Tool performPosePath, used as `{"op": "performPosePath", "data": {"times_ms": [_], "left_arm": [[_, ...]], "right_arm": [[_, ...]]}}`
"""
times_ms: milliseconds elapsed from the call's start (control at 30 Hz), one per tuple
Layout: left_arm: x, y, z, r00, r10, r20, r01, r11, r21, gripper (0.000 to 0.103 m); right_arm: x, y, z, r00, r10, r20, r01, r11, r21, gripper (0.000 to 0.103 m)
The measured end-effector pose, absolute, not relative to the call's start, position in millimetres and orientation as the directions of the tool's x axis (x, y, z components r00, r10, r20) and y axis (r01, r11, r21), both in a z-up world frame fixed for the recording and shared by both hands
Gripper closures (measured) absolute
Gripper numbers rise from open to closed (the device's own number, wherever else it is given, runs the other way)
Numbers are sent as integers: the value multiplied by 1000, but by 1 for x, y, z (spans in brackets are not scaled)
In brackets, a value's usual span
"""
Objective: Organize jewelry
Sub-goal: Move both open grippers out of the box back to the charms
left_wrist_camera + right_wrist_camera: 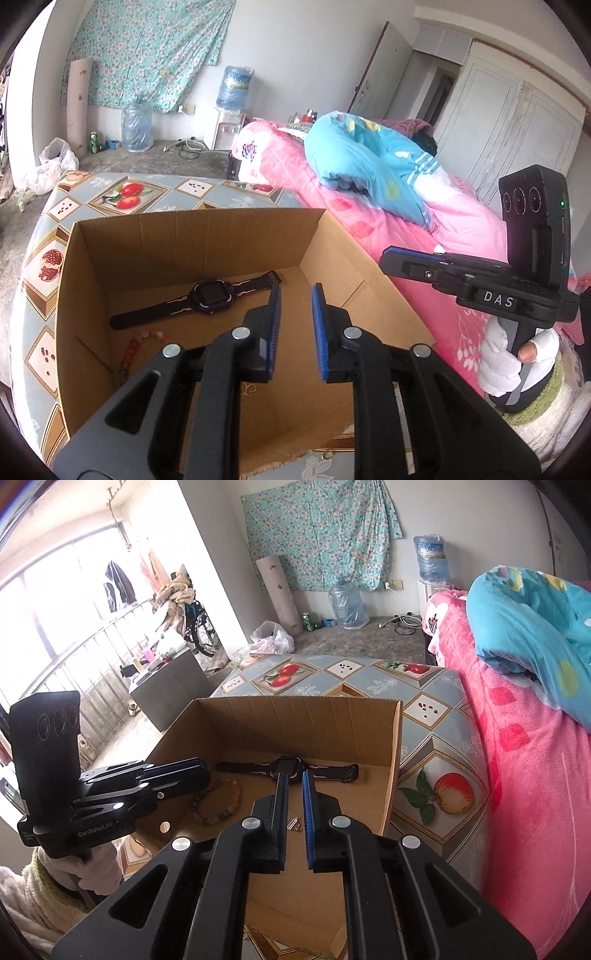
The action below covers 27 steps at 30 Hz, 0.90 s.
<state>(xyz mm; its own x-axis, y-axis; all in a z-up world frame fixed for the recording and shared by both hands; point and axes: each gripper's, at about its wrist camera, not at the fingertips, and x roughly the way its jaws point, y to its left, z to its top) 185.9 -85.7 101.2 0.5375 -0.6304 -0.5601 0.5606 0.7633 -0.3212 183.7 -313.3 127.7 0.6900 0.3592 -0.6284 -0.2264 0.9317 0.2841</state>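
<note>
Watch [201,299]: black, flat in cardboard box [184,236], bead bracelet [218,801] at its 7 o'clock | left gripper [296,299]: slightly parted, empty | right gripper [295,781]: narrow gap, empty.

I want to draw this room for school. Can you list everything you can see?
cardboard box: one, brown, open, on the table
watch: one, black, on the box floor at the far wall
bead bracelet: one, orange and green, box floor, nearer than the watch
small metal trinket: one, silvery, box floor
table: one, grey fruit-pattern cover
bed: one, pink, beside the table
quilt: one, blue, on the bed
water bottles: two, clear blue, by the far wall
left gripper: black, blue pads, slightly open, empty
right gripper: black, blue pads, narrow gap, empty
</note>
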Motion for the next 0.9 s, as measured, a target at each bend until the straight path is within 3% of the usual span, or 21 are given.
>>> {"op": "performPosePath", "data": {"times_ms": [200, 300, 533, 667, 900], "left_arm": [[125, -43, 109, 598, -642, -480, 576, 760, -301, 85], [96, -30, 103, 606, -637, -476, 584, 763, -277, 82], [57, -35, 56, 528, -625, -575, 584, 759, -288, 80], [46, -55, 21, 507, -583, -635, 580, 775, -249, 80], [44, -93, -10, 560, -480, -676, 610, 791, -56, 79]], "right_arm": [[118, -313, 135, 750, 354, -558, -243, 933, 265, 94], [89, -312, 124, 746, 346, -568, -234, 936, 263, 94], [53, -309, 65, 652, 321, -687, -151, 943, 297, 79], [46, -311, 29, 596, 300, -745, -86, 946, 312, 79], [51, -305, -1, 567, 238, -789, -44, 965, 259, 79]]}}
